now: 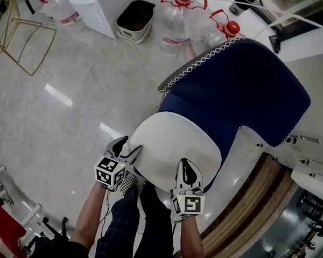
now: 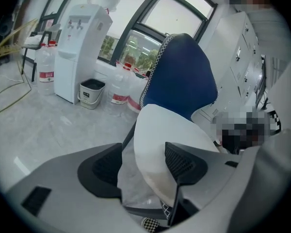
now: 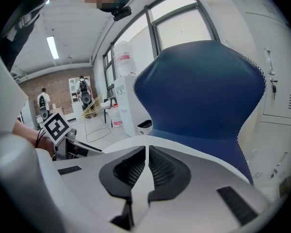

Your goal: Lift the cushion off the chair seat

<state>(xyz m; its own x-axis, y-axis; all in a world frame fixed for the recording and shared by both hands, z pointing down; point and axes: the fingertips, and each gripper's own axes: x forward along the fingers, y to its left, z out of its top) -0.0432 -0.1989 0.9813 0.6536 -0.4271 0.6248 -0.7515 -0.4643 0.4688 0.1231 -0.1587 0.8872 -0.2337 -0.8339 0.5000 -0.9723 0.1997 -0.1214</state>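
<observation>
A white cushion (image 1: 172, 144) (image 2: 160, 135) (image 3: 208, 161) lies on the seat of a dark blue chair (image 1: 237, 85) (image 2: 179, 72) (image 3: 199, 96). My left gripper (image 1: 130, 145) (image 2: 143, 154) is at the cushion's front left edge. It is open wide with that edge between its jaws; the right pad lies by the cushion's top, and the left pad stands apart from it. My right gripper (image 1: 185, 165) (image 3: 146, 152) rests over the cushion's front right part. Its pads are together, and I see nothing gripped between them.
Several big water bottles (image 1: 175, 15) and a small bin (image 1: 134, 20) stand on the floor behind the chair, beside a water dispenser (image 2: 77, 52). A gold wire frame (image 1: 21, 36) stands at far left. The person's legs (image 1: 134, 214) are just before the seat. White cabinets (image 2: 242, 57) flank the right.
</observation>
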